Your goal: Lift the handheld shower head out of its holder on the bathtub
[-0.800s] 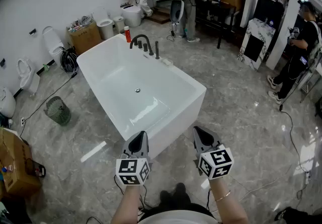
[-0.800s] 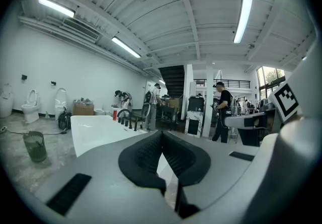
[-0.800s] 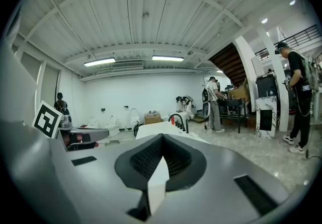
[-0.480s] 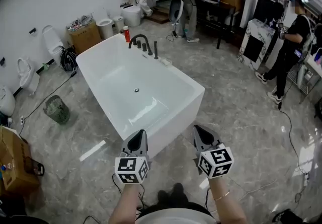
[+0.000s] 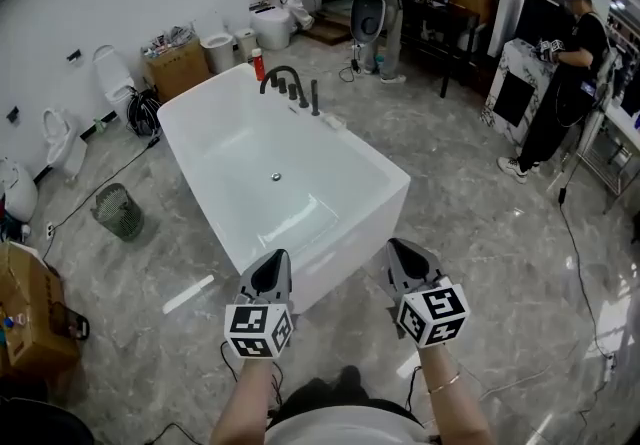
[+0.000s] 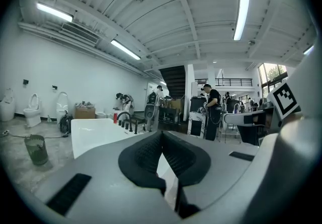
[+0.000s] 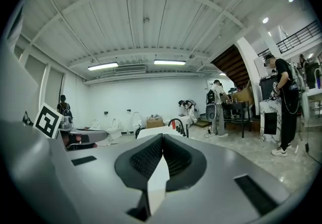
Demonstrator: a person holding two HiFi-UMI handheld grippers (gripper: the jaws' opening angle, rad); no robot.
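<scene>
Since the earlier frames, a person in dark clothes (image 5: 560, 63) has walked in from the right edge of the head view and now stands well to the right of the bathtub (image 5: 340, 243). The tub itself and both grippers sit in the frame much as they did.

The white freestanding tub is empty and fills the middle of the floor, its near corner pointing at the wearer. A wire basket (image 5: 118, 211) stands off its left side.

Both tools hover side by side just short of that near corner, touching nothing. The left gripper (image 5: 280, 258) has its ribbed pads pressed together with nothing between them, as its own view confirms. The right gripper (image 5: 395, 248) is likewise closed and empty.

Smallest of all is the handheld shower head (image 5: 314, 98). It stands upright in its holder on the tub's far rim, just right of the black arched spout (image 5: 280, 76) and its knobs (too small here to read any detail).

By my reading the task has barely begun. The whole length of the tub lies between the grippers and the fitting. What remains is the walk round, opening a claw, gripping the handle and lifting it out.
</scene>
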